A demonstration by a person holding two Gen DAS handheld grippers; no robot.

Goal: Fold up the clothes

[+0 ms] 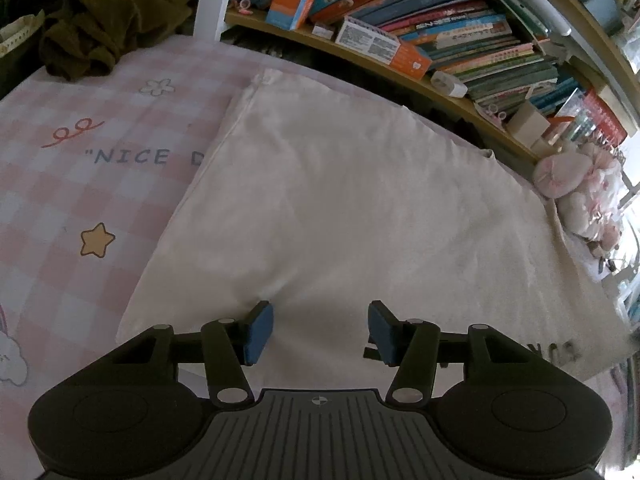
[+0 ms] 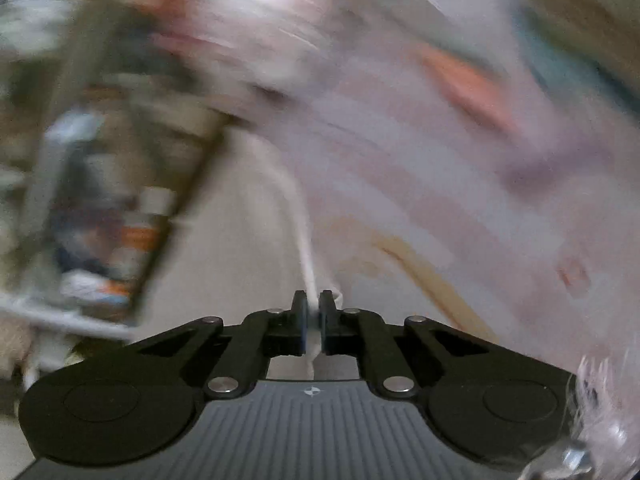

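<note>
**Pale garment spread on checked bedding, 1 edge pinched**

A pale cream garment (image 1: 340,208) is seen laid out flat on a pink-and-white checked bedsheet (image 1: 80,184); its surface is softly wrinkled, with a seam running along its left edge and dark lettering partly visible near its lower right corner; the sheet is printed with a star, a flower outline and the words "NICE D", cut off by the cloth. The left gripper (image 1: 320,330) is held just above the near edge of the garment, its 2 blue-padded fingers (image 1: 260,332) spread wide with nothing between them. A dark olive cloth (image 1: 100,20) is bunched at the far left corner of the bed; a wooden shelf (image 1: 400,76) crowded with books is seen behind the bed, and a pink plush toy (image 1: 576,184) lies at its right end.

In the right wrist view the surroundings are heavily blurred; the right gripper (image 2: 314,320) is pressed together on a thin white fold of the garment (image 2: 304,248), which runs up and away from the fingertips.
</note>
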